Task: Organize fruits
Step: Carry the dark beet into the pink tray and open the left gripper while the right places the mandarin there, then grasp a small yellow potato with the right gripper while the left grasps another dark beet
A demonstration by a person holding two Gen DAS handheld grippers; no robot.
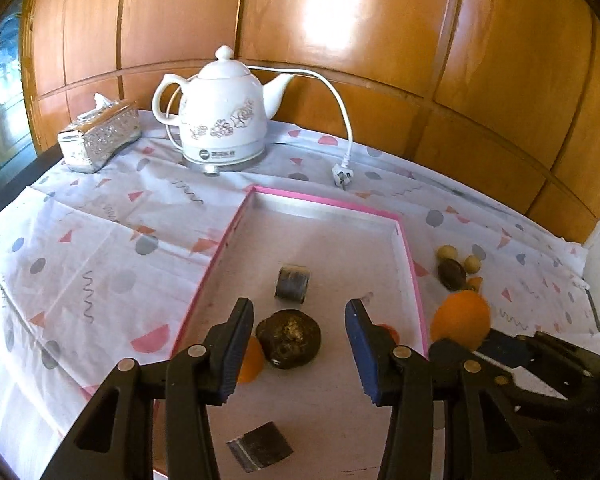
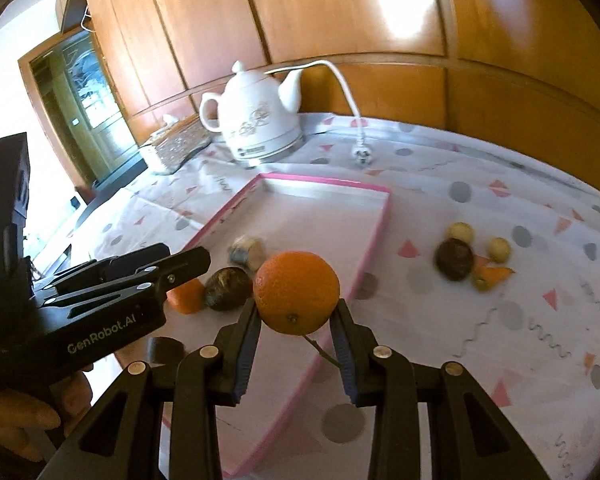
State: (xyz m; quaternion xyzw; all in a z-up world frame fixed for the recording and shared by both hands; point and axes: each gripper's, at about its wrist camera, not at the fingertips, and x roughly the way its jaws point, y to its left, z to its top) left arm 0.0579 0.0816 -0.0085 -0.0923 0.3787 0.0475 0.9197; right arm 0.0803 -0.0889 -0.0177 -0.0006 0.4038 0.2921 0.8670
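Note:
My right gripper (image 2: 296, 320) is shut on an orange (image 2: 296, 292) with a short stem and holds it above the right edge of the pink-rimmed tray (image 2: 374, 232); the orange also shows in the left wrist view (image 1: 460, 320). My left gripper (image 1: 300, 320) is open and empty above the tray (image 1: 414, 264), over a dark wrinkled fruit (image 1: 289, 338). A small orange piece (image 1: 251, 360) lies by its left finger. A dark fruit (image 2: 454, 258) and small pale round fruits (image 2: 499, 249) lie on the cloth right of the tray.
A white kettle (image 1: 220, 116) with a loose cord and plug (image 1: 342, 174) stands at the back, a silver tissue box (image 1: 98, 138) to its left. Two small dark packets (image 1: 293, 283) lie in the tray. A wooden wall runs behind the table.

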